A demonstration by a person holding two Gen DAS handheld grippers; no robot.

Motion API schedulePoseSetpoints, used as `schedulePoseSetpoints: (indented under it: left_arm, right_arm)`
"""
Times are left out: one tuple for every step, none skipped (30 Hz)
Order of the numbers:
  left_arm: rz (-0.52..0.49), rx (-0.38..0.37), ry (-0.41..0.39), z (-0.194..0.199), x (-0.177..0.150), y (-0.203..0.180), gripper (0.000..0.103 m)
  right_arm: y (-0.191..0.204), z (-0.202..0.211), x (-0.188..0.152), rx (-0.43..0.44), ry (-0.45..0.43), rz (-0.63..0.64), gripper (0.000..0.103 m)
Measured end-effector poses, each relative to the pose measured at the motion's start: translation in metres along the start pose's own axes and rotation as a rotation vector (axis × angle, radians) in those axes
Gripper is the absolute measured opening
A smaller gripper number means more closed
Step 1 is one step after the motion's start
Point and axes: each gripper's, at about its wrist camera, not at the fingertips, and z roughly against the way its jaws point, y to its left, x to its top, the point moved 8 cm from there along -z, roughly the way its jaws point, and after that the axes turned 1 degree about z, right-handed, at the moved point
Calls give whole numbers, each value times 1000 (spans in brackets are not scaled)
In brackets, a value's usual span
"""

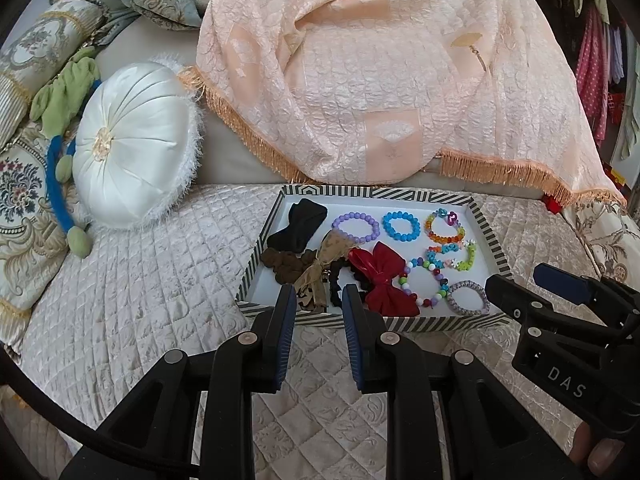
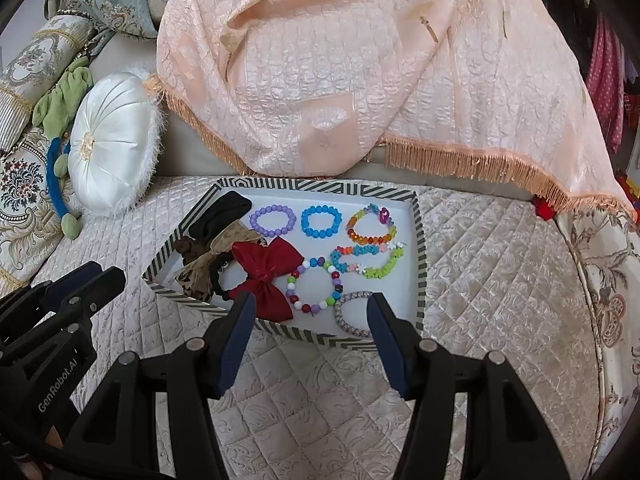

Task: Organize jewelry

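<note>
1. Striped tray (image 1: 256,258) is sitting on the quilted sofa seat (image 1: 160,272), holding bracelets and hair accessories.
2. Purple bracelet (image 2: 269,221), blue bracelet (image 2: 321,221) and multicolour bracelet (image 2: 372,226) are lying in a row along the tray's far side.
3. Red bow (image 1: 382,276) is lying near the front, touching the black scrunchie (image 1: 338,284).
4. Left gripper (image 1: 319,300) is hovering at the tray's near rim, jaws narrowly parted, gripping nothing.
5. Right gripper (image 2: 311,307) is hovering over the near rim, jaws wide apart, with the braided bracelet (image 2: 352,314) lying between them in view.

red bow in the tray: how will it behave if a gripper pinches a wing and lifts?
The red bow looks like thin creased fabric, so probably light and floppy, its free wing drooping. Its sheen hints the pads may slip. It overlaps the black scrunchie, which may drag along inside the striped tray.
</note>
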Motion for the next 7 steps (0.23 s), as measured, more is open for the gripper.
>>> schedulePoseSetpoints:
  left_arm:
    - [3,-3,1,-1,0,0,1]
    - [6,-7,2,0,0,-1,1]
    - [7,-13,0,-1,-1,-2,1]
    - [7,-16,-5,-1,-1,-2,1]
    - [5,-14,-7,-1,-1,-3,1]
    - [3,-12,-8,-2,-1,-3,1]
    - [3,-11,-6,-2,-1,-3,1]
  right_arm:
    - [0,0,0,2,1,-1,60]
    - [0,-1,0,3,1,-2,60]
    - [-1,-1,0,3,1,-2,60]
    - [-1,-1,0,3,1,-2,60]
    - [-1,-1,0,4,1,-3,60]
    - [-1,-1,0,4,1,-4,60]
    - [-2,-2,0,5,2,-6,60]
